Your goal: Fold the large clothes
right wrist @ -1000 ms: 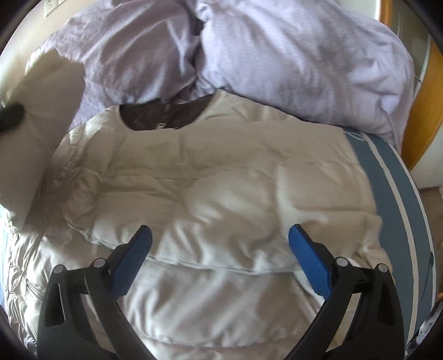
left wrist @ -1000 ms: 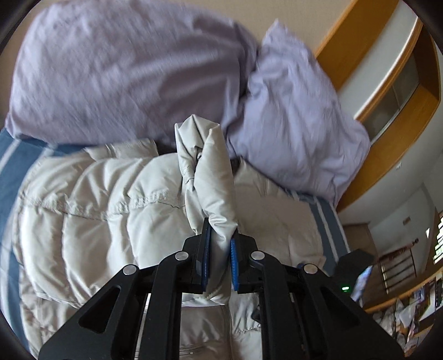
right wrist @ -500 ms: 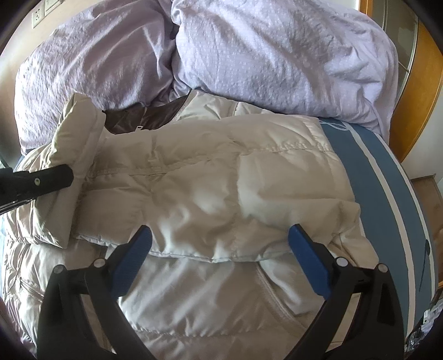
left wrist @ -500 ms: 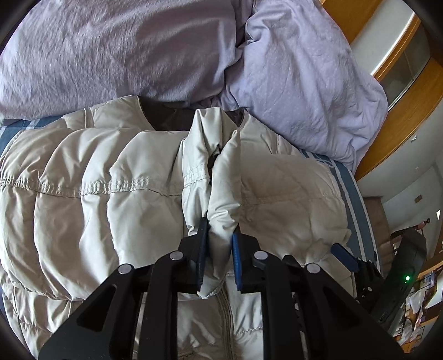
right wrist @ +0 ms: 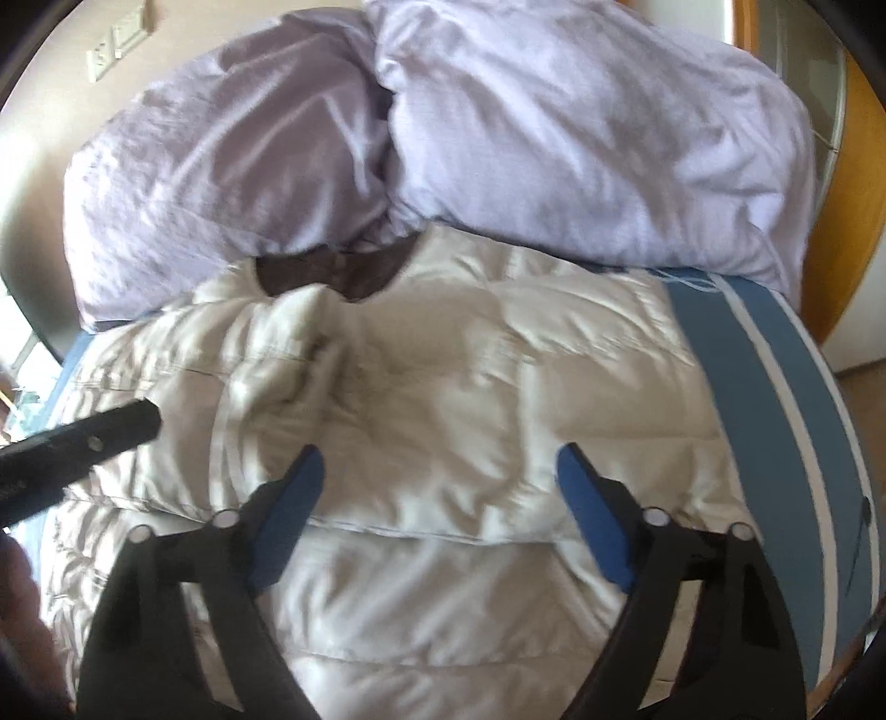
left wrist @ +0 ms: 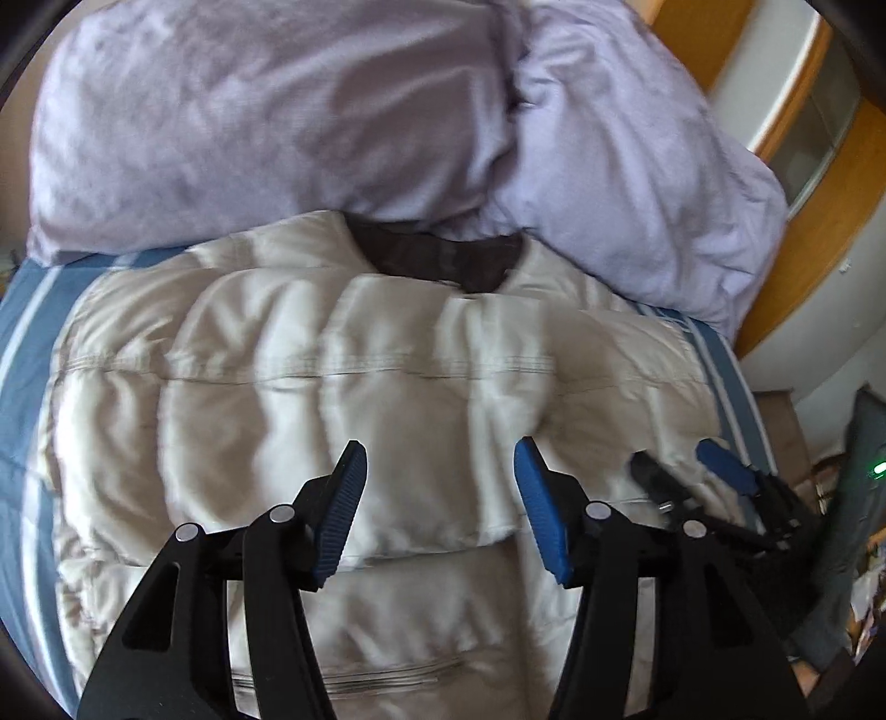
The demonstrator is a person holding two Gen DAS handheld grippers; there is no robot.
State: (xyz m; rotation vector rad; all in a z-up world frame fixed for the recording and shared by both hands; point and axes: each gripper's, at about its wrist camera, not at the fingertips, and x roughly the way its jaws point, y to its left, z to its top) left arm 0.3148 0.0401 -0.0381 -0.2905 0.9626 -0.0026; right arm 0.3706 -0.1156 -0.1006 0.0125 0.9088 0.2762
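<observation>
Bed (left wrist: 22, 343) w/ blue-and-white striped sheet fills the lower part of both views; a strip of sheet shows on either side of the jacket.

Two lilac pillows at the head end: left pillow (left wrist: 249, 122) and right pillow (left wrist: 637, 183), crumpled, pressed against each other, their lower edges touching the jacket's collar area.

Cream puffer jacket (left wrist: 343, 387) lies flat across the bed, collar toward the pillows, dark brown lining (left wrist: 443, 257) showing in the neck opening. Sleeves are folded in over the body, so a horizontal fold edge runs across just ahead of both claws. Zipped pocket (left wrist: 387, 673) visible low down on the jacket in the left wrist view. In the right wrist view, a ridge of bunched fabric (right wrist: 299, 343) stands up a bit, below the collar, left of centre.

Left claw (left wrist: 440, 512): jaws have just been opening, now roughly half apart, blue pads clear of the fabric on both sides, nothing gripped; jacket only lies beneath. Its black finger also pokes in from the left edge of the right wrist view, over the jacket's left side.

Right claw (right wrist: 440, 515): jaws have just been closing a little but stand wide, pads not pressing anything, hovering over the jacket's fold edge. Seen blurred at the lower right of the left wrist view, near the jacket's right side.

Wall socket plates (right wrist: 113, 47) top left in the right wrist view.
</observation>
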